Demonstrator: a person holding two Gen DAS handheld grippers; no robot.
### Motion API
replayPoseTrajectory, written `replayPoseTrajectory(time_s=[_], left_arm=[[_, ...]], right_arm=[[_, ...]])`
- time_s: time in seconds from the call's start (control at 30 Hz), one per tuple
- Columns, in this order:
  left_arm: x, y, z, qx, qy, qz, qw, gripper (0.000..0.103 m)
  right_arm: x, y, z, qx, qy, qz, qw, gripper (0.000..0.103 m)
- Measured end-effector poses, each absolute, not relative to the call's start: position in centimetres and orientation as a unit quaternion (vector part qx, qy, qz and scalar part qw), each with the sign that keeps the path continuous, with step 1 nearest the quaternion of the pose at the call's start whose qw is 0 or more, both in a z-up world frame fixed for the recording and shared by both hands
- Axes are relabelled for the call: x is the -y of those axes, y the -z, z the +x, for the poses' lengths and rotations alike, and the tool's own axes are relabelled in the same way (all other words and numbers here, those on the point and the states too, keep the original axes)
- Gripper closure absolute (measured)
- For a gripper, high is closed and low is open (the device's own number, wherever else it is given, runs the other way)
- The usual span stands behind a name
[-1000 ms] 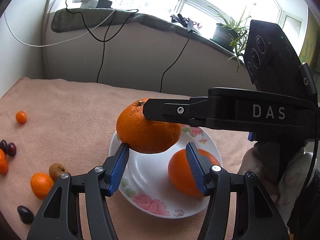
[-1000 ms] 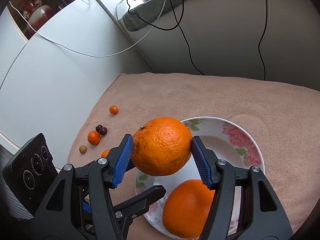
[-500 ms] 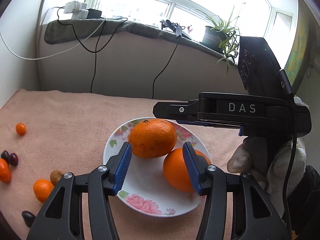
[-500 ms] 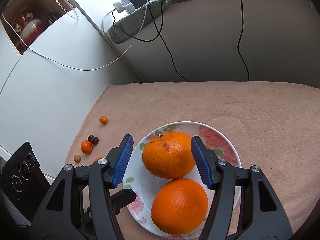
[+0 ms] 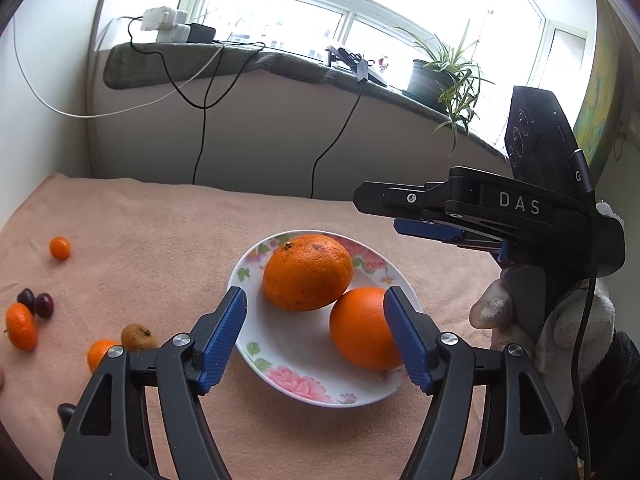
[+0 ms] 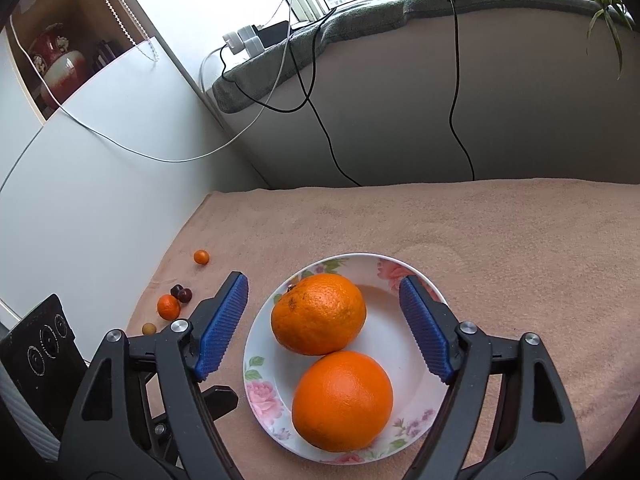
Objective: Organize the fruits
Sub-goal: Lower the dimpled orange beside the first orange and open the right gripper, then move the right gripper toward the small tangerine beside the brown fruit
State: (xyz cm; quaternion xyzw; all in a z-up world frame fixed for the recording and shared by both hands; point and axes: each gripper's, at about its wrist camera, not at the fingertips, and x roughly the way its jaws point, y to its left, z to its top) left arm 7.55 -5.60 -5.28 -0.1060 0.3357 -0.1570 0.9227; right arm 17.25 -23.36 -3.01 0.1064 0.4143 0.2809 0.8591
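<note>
Two oranges [image 6: 319, 313] [image 6: 342, 401] touch on the plate [image 6: 412, 344]. Right gripper [image 6: 324, 326] spread wide above them, empty; left gripper [image 5: 316, 338] spread too. Small fruits [image 5: 22, 326] lie loose at 9 o'clock; one dark fruit [image 5: 66, 412], perhaps a plum, is half hidden behind the left finger.

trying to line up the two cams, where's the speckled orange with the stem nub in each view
Left wrist: the speckled orange sits centre frame, at the back of the floral plate, touching the smooth orange.
Right wrist: it sits centre frame, in the plate's far half, between the open right claw's fingers.
Shared landmark: the lone small orange fruit on the cloth, far left.
</note>
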Motion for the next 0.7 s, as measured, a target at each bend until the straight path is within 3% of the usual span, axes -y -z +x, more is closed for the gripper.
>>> replayPoseTrajectory(time_s=[0.33, 0.47, 0.7], left_arm=[[2.7, 5.2, 5.0, -0.326, 0.133, -0.113, 0.929, 0.032], [0.7, 5.2, 3.9, -0.324, 0.111, -0.114, 0.933, 0.032], [-3.9, 5.4, 1.7, -0.32, 0.051, -0.118, 0.939, 0.032]], right_arm=[[22.4, 1.6, 14.7, -0.374, -0.287, 0.092, 0.877, 0.021], [21.1, 0.9, 13.3, -0.357, -0.292, 0.066, 0.885, 0.006], [17.8, 0.5, 11.8, -0.362, -0.307, 0.008, 0.88, 0.006]])
